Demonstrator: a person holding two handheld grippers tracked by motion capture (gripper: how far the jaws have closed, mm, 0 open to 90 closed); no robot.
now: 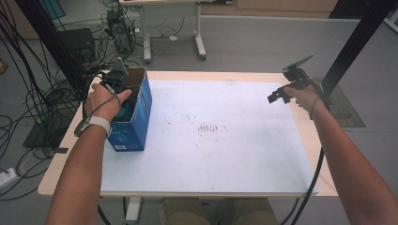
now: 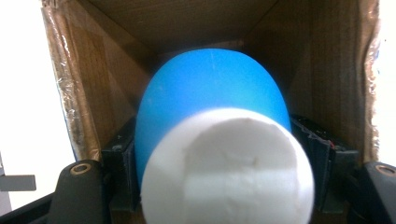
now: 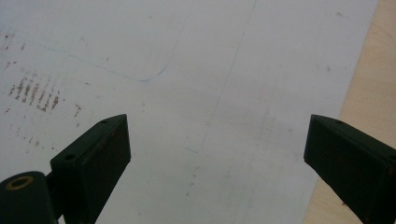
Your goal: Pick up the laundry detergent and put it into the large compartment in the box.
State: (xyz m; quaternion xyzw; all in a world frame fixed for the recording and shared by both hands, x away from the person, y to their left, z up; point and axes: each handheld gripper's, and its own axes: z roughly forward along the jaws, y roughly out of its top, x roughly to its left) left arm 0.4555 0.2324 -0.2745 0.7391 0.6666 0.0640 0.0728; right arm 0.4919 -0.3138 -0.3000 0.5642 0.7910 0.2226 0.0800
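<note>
My left gripper (image 2: 214,140) reaches down into an open blue cardboard box (image 1: 137,117) at the table's left edge. Between its jaws sits a rounded blue object with a white end (image 2: 210,93). The object's sides meet both pads (image 2: 122,149), and the brown inner walls of the box (image 2: 187,23) surround it. In the high view the left hand and the gripper's body (image 1: 117,75) hang over the box's mouth, which hides the jaws. Above the mat's far right corner my right gripper (image 1: 277,96) (image 3: 217,123) hovers with its jaws wide apart and nothing between them.
A white mat (image 1: 225,140) with faint brown marks (image 3: 35,93) covers most of the wooden table (image 1: 324,154). Black frame posts stand at the back left and back right. Cables, a computer and desk legs lie on the floor beyond the table.
</note>
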